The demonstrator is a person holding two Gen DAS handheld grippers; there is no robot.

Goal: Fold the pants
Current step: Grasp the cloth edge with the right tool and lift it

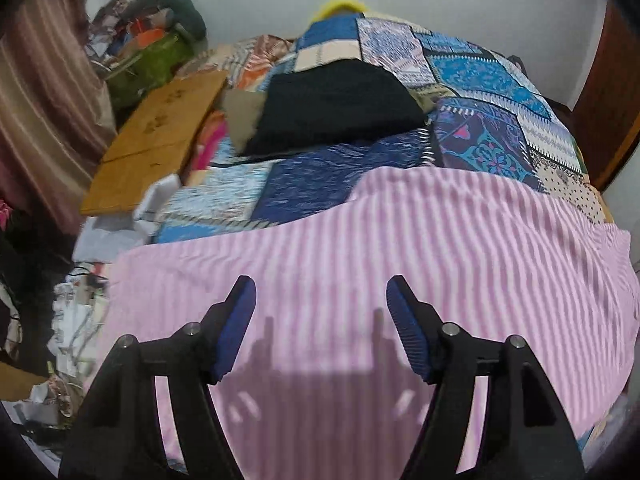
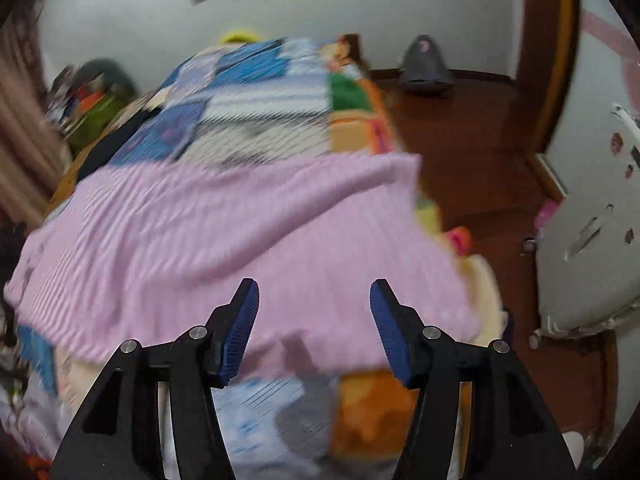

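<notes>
The pink striped pants (image 1: 400, 240) are lying spread across the near part of a bed, on top of a patchwork quilt (image 1: 480, 92) of blue, white and purple squares. In the left wrist view the cloth is filling the lower half of the picture, its far edge running in a wavy line across the quilt.

The left gripper (image 1: 321, 292) is hanging above the pants, pointing steeply down at them. Its blue-padded fingers (image 1: 236, 328) are standing well apart with nothing between them, and their shadow is falling on the fabric below.

The right gripper (image 2: 315, 294) is likewise poised over the pants near the right-hand end of the cloth, where the pink fabric (image 2: 240, 232) is reaching the bed's edge. Its fingers (image 2: 390, 336) are parted too, somewhat less widely, and are gripping nothing. This view is blurred, so finer detail of the cloth is not readable.

Further up the bed a black garment (image 1: 336, 108) is lying on the quilt, well apart from the pants. A wooden board (image 1: 160, 140) is resting beside the bed on its left, and a brown floor (image 2: 472, 152) is showing to the right of the bed.
</notes>
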